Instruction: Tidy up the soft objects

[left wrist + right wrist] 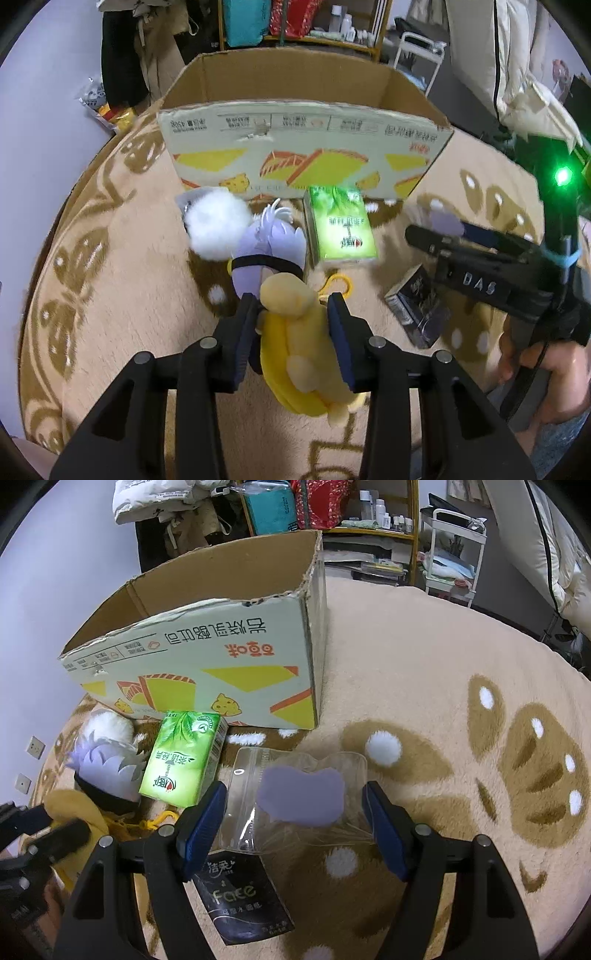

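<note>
Left wrist view: left hand-held gripper [293, 325] clenched on a yellow plush toy [299, 343] at the lower centre of the frame, blue pads pressing its sides, toy lifted off the rug [129, 295]. Just above it, a purple plush toy [266, 243] with a black band, lying on the rug and touching a white fluffy ball [216, 229] to its left. Right of these, a green tissue pack [341, 225] lying flat, close to the front wall of an open cardboard box [303, 147] that fills the upper middle. At the right edge, the right hand-held gripper [443, 225], blurred, with a hand [554, 376] beneath it; a black tissue pack [417, 306] on the rug under it.

Right wrist view: right hand-held gripper [295, 812] at the lower centre, grasping a clear zip bag [295, 786] with a purple pad [301, 797] inside; bag stretched between the two blue pads, wrinkled toward the right one. Black tissue pack [243, 897] below the bag, on the rug [443, 664]. Green tissue pack [184, 757] to the left, tilted, beside the purple plush toy [107, 771] and white fluffy ball [107, 723]. Yellow plush toy [81, 819] at the lower left, beside the left hand-held gripper [55, 838]. Cardboard box [207, 657] in the upper left, open at the top.
</note>
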